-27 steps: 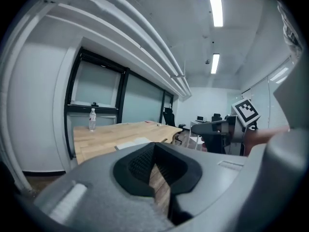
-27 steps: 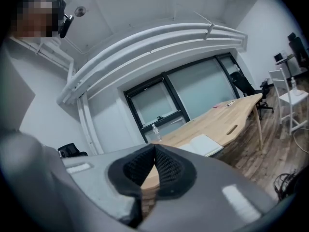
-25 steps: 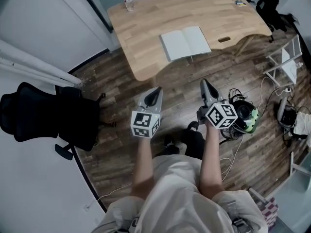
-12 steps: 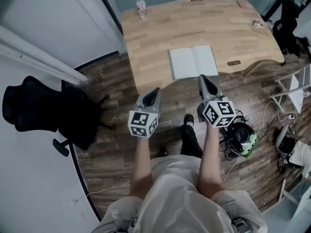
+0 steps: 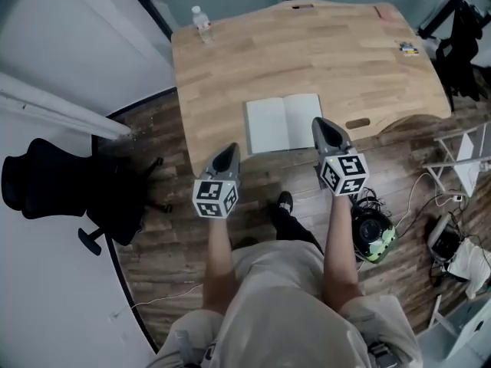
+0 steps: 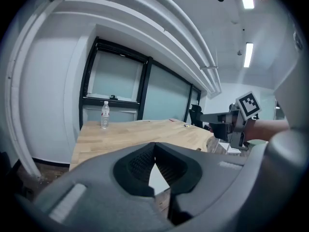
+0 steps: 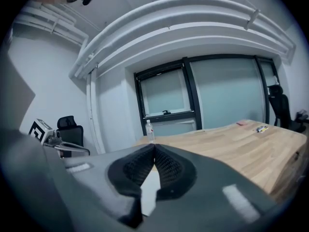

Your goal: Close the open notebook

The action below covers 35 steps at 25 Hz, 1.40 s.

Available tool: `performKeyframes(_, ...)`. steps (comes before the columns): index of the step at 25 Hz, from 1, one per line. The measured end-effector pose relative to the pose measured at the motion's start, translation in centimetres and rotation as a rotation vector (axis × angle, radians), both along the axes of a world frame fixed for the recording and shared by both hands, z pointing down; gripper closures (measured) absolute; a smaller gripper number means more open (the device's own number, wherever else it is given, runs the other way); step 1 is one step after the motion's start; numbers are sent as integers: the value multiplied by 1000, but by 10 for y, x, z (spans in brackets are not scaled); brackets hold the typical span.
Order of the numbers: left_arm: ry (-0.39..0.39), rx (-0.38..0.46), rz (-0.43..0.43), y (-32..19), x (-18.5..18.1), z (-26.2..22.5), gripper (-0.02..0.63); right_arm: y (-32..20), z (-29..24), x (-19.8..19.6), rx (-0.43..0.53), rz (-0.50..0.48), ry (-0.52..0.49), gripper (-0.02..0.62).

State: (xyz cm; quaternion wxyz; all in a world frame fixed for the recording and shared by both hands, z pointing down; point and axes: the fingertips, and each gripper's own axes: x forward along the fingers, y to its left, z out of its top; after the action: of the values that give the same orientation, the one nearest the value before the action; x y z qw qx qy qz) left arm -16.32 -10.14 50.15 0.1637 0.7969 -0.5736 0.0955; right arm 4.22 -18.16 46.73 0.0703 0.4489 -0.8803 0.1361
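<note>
The open notebook [image 5: 283, 123] lies flat with white pages up, near the front edge of the wooden desk [image 5: 345, 60]. My left gripper [image 5: 229, 154] is shut and empty, its tip just short of the desk edge, left of and below the notebook's left page. My right gripper [image 5: 321, 124] is also shut and empty, its tip at the right page's near right corner. In the left gripper view the jaws [image 6: 154, 144] meet, with white paper [image 6: 159, 180] showing below them. The right gripper view shows the same: jaws [image 7: 154, 145] together over the white page [image 7: 150, 187].
A water bottle [image 5: 202, 14] stands at the desk's far left corner. Small items [image 5: 407, 48] lie at the far right. A black office chair [image 5: 46, 179] stands on the floor to the left. Cables and a dark round object [image 5: 372, 232] lie on the floor to the right.
The person has stepped toward the desk. Both grippers have travelled forward from over the floor to the desk's front edge, the right one reaching the notebook's corner. Both stayed shut.
</note>
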Motion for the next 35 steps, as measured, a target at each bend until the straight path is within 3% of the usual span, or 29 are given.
performKeyframes(3, 1, -18, -18, -16, 11, 13, 598, -24, 26, 12, -33, -33, 47, 594)
performKeyframes(7, 1, -70, -1, -15, 16, 40, 598, -29, 70, -3, -91, -117, 118, 594)
performKeyframes(11, -95, -140, 83, -3, 28, 69, 598, -20, 107, -22, -133, -230, 216, 594)
performKeyframes(14, -91, -170, 68, 1, 33, 87, 598, -26, 127, -34, -153, -284, 261, 594)
performKeyframes(21, -47, -279, -44, 2, 50, 133, 597, -23, 193, -51, -233, -470, 364, 594)
performKeyframes(27, 110, -342, -285, -2, 65, 170, 598, -40, 231, -46, -253, -633, 414, 594)
performKeyframes(30, 162, -361, -381, 5, 66, 187, 597, -37, 254, -43, -235, -723, 519, 594)
performKeyframes(35, 244, -391, -536, 12, 72, 208, 595, -33, 265, -38, -205, -746, 552, 594)
